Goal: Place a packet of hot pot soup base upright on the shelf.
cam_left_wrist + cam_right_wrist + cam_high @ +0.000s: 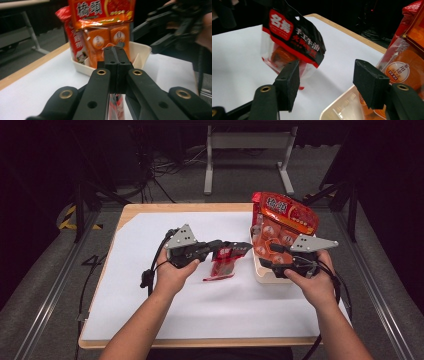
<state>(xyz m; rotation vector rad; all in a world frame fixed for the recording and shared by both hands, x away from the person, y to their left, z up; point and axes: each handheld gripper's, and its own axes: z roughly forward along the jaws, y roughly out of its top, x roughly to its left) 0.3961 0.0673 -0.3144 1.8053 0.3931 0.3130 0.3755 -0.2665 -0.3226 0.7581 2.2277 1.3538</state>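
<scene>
High view showed the left gripper (239,247) with its jaws pressed together on the top edge of a small red-and-black plastic sauce packet (223,262), which hung just left of the cream plastic tray (265,275) and above the white paper-covered table (165,305). In the right gripper view that packet (292,45) dangled in the air, its lower corner close to the paper. The tray already carried a tall orange-and-red foil snack bag (282,227) standing upright inside it, and in the left gripper view the bag (105,25) rose straight ahead of the closed jaws, behind the tray's near wall (140,53).

The right gripper (278,254) sat at the tray's near side, jaws apart and holding nothing; in its own view the two pads stood wide, one of them over the tray rim (337,107).

The step in hand looked like carrying the packet into the tray. To do it well, the packet should be lifted enough for its hanging bottom edge to clear the tray's left wall, then brought over the free space in front of the snack bag rather than against it, since a nudge could topple the bag. The right gripper would best steady the tray. The grip should be loosened only once the packet's base rested inside the tray.
</scene>
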